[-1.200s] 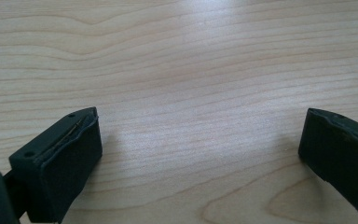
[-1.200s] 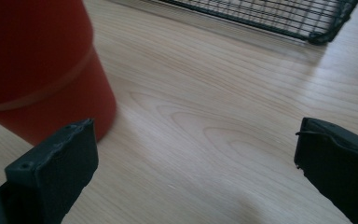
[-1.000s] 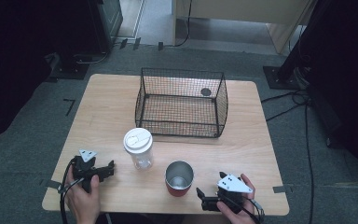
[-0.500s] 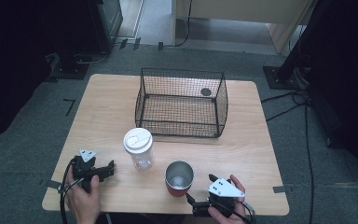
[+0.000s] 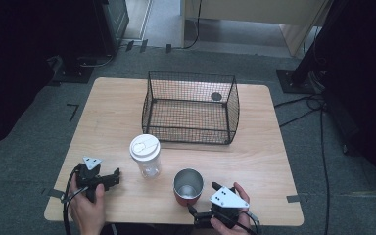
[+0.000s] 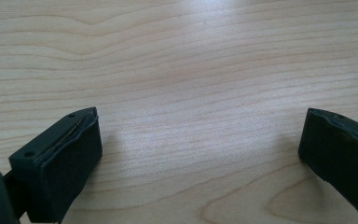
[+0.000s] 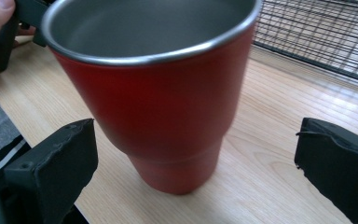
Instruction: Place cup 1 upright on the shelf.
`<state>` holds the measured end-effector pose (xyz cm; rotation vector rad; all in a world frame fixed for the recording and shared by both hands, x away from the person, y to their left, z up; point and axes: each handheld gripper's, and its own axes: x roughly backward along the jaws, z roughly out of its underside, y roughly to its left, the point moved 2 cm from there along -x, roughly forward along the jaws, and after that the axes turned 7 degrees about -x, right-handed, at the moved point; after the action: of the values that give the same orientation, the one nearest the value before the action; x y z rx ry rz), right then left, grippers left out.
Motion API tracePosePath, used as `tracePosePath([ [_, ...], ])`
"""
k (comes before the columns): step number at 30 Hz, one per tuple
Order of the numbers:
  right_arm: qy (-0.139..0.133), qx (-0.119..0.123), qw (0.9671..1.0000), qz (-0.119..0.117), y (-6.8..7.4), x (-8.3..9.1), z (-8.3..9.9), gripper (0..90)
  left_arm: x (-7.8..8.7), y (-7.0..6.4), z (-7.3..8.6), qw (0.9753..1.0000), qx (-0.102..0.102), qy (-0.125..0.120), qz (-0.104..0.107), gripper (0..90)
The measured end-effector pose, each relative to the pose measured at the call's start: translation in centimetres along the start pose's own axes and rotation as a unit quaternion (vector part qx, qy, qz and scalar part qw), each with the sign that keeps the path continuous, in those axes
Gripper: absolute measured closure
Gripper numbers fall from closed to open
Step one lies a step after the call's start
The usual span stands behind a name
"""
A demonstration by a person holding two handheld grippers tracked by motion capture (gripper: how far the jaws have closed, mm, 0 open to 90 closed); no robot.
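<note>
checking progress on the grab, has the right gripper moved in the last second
Yes. In the high view the right gripper has shifted left along the table's near edge toward the red tumbler, which stands where it was; its open fingers now flank the tumbler.

Right hand-held gripper (image 5: 201,199) now nearer the red tumbler (image 5: 188,186), jaws wide around it.

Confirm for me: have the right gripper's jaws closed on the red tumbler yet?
No: in the right gripper view the right gripper has its jaws spread wide, with clear gaps on both sides of the red tumbler.
</note>
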<state>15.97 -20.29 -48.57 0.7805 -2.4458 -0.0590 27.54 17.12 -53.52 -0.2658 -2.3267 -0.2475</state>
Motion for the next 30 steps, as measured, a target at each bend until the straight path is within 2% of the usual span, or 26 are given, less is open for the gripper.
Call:
tracePosePath([
  [6, -0.013, 0.005, 0.9999, 0.004, 1.0, -0.5, -0.2, 0.0, 0.0, 0.0, 0.0, 1.0000, 0.000, 0.000, 0.000, 0.0],
  [10, -0.021, -0.013, 0.9997, 0.005, 1.4, -1.0, -0.3, 0.0, 0.0, 0.0, 0.0, 1.0000, 0.001, 0.000, 0.000, 0.0],
  [18, -0.050, 0.008, 0.9987, 0.013, 2.4, -2.0, -0.4, 1.2, 0.0, 0.0, 0.0, 1.0000, 0.001, 0.000, 0.000, 0.0],
  [22, -0.064, -0.013, 0.9974, 0.030, 2.7, -2.3, -0.6, 6.7, 0.0, 0.0, 0.0, 1.0000, 0.001, 0.000, 0.000, 0.0],
  [28, -0.058, -0.020, 0.9975, 0.036, 2.8, -2.6, -0.9, 6.1, 0.0, 0.0, 0.0, 1.0000, 0.001, 0.000, 0.000, 0.0],
  [30, -0.057, -0.015, 0.9973, 0.043, 2.9, -2.9, -1.1, 5.2, 0.0, 0.0, 0.0, 1.0000, 0.001, 0.000, 0.000, 0.0],
])
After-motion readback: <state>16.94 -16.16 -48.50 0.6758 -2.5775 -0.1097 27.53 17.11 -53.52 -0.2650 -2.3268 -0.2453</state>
